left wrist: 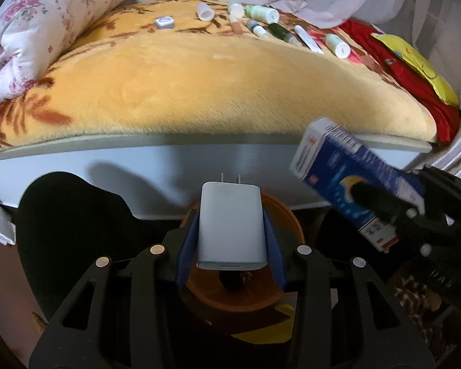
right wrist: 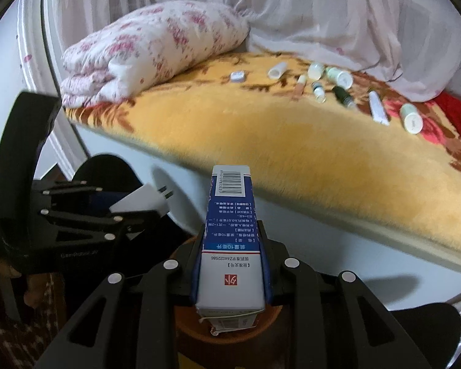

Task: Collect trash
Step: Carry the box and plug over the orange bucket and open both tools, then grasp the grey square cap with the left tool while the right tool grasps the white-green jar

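Two grips: my left gripper (left wrist: pixel 232 240) is clamped on one white charger (left wrist: pixel 232 224); my right gripper (right wrist: pixel 232 261) is clamped on one blue-and-white box (right wrist: pixel 230 246).
Charger axis: lengthwise along my fingers, its two prongs pointing forward at the bed (left wrist: pixel 199 86).
Box axis: long side along my fingers, barcode end forward, torn flap toward me.
Below both: one orange bin (left wrist: pixel 276 292), under the held things.
On bed: about nine small bottles and tubes (left wrist: pixel 262 13) lying far back.
Only left view: a yellow cloth (left wrist: pixel 421 70).
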